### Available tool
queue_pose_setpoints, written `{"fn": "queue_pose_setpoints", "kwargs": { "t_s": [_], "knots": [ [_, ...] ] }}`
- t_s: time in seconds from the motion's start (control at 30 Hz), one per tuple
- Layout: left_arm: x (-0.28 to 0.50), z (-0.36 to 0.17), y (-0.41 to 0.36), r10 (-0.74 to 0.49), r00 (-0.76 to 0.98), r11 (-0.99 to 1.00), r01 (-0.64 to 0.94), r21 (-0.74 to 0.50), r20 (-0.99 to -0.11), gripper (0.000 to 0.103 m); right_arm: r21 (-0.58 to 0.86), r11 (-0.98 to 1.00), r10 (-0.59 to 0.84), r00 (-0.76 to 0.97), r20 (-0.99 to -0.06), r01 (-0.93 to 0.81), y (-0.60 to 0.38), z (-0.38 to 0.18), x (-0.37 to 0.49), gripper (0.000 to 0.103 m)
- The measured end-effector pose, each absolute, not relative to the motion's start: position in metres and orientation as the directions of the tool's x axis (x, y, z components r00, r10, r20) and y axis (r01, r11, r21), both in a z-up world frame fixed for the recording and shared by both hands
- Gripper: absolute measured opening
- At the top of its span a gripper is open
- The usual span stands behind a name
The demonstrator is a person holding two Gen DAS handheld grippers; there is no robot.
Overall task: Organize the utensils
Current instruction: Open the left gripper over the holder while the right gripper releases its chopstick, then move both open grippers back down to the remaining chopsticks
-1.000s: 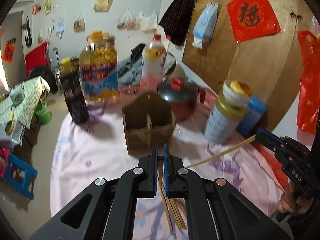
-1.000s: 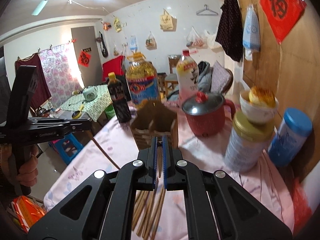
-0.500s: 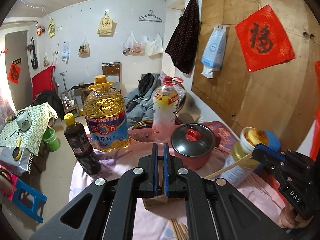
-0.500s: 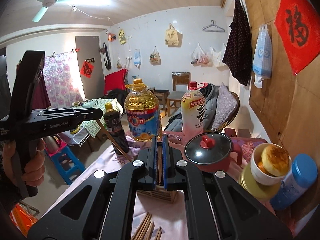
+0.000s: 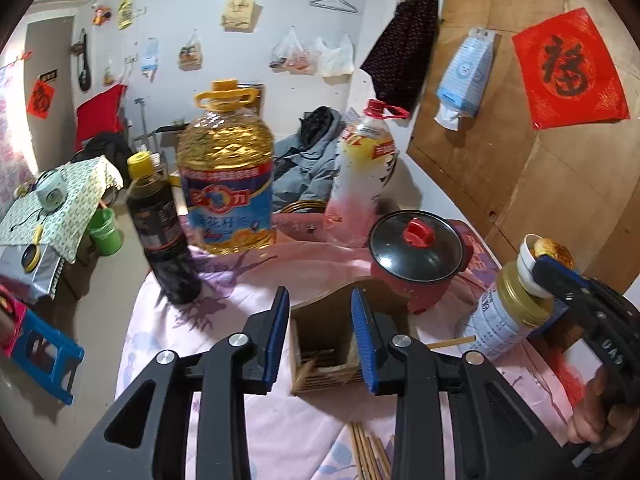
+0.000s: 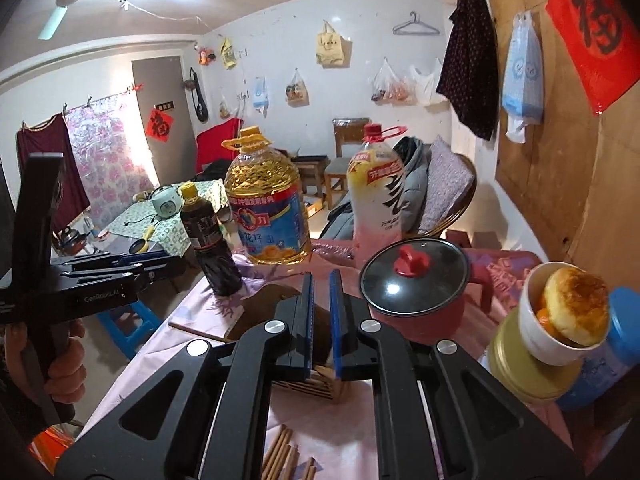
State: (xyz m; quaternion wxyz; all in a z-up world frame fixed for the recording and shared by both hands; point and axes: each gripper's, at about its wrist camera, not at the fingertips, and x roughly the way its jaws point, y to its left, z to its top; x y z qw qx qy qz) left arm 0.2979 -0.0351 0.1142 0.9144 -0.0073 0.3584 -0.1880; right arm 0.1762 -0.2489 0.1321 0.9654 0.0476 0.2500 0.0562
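A wooden utensil holder [image 5: 320, 332] stands on the pink cloth with sticks inside. My left gripper [image 5: 319, 291] hovers over it, its jaws opening and nothing between the pads. One chopstick [image 5: 450, 342] lies free to the holder's right; its inner end is hidden behind a finger. The right gripper [image 5: 540, 264] is above that stick. In the right wrist view my right gripper [image 6: 321, 276] has jaws just opening, with only the holder [image 6: 260, 304] behind the gap. Another chopstick [image 6: 196, 330] lies left of the holder, below the left gripper [image 6: 164, 260].
Loose chopsticks [image 5: 368, 452] lie near the front. Behind the holder stand a red lidded pot [image 5: 416, 256], an oil jug [image 5: 226, 184], a dark bottle [image 5: 164, 232] and a drink bottle [image 5: 360, 168]. A tin topped by a bowl [image 5: 512, 312] stands at the right. A hand [image 6: 64, 368] holds the left gripper.
Both grippers held a chopstick and moved over the holder. Now the left jaws have spread wide, the right jaws have parted slightly, and both sticks have dropped free beside the holder.
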Motion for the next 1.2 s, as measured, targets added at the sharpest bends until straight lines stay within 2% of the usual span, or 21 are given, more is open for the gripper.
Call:
{"fn": "queue_pose_setpoints", "kwargs": {
  "t_s": [0.2, 0.3, 0.4, 0.63, 0.8, 0.93, 1.17, 1.2],
  "knots": [
    [0.267, 0.102, -0.014, -0.302, 0.677, 0.950, 0.274, -0.151, -0.671, 0.041, 0.175, 0.983, 0.134, 0.849, -0.511, -0.050, -0.264, 0.110, 0.142, 0.016],
    [0.244, 0.087, -0.006, -0.277, 0.659, 0.958, 0.245, -0.148, -0.699, 0.043, 0.201, 0.978, 0.154, 0.814, -0.560, -0.048, -0.268, 0.081, 0.123, 0.017],
    [0.216, 0.058, -0.001, -0.240, 0.619, 0.968, 0.214, -0.133, -0.748, 0.043, 0.186, 0.981, 0.167, 0.754, -0.635, -0.060, -0.266, 0.043, 0.102, 0.017],
    [0.142, -0.034, -0.009, -0.178, 0.452, 0.980, 0.165, -0.114, -0.874, 0.043, 0.178, 0.978, 0.208, 0.631, -0.748, -0.112, -0.263, -0.024, 0.059, 0.017],
    [0.103, -0.082, -0.031, -0.223, 0.356, 0.965, 0.215, -0.152, -0.908, 0.043, 0.162, 0.981, 0.194, 0.583, -0.789, -0.106, -0.272, -0.038, 0.030, 0.018],
    [0.093, -0.103, -0.051, -0.258, 0.331, 0.932, 0.333, -0.143, -0.908, 0.043, 0.126, 0.992, 0.115, 0.606, -0.787, -0.024, -0.286, -0.036, 0.003, 0.026],
    [0.096, -0.125, -0.052, -0.313, 0.290, 0.900, 0.394, -0.185, -0.904, 0.041, 0.123, 0.990, 0.056, 0.598, -0.800, 0.073, -0.288, -0.039, -0.022, 0.026],
    [0.095, -0.125, -0.052, -0.321, 0.289, 0.893, 0.409, -0.187, -0.902, 0.038, 0.118, 0.990, 0.050, 0.599, -0.799, 0.075, -0.286, -0.038, -0.024, 0.026]
  ]
}}
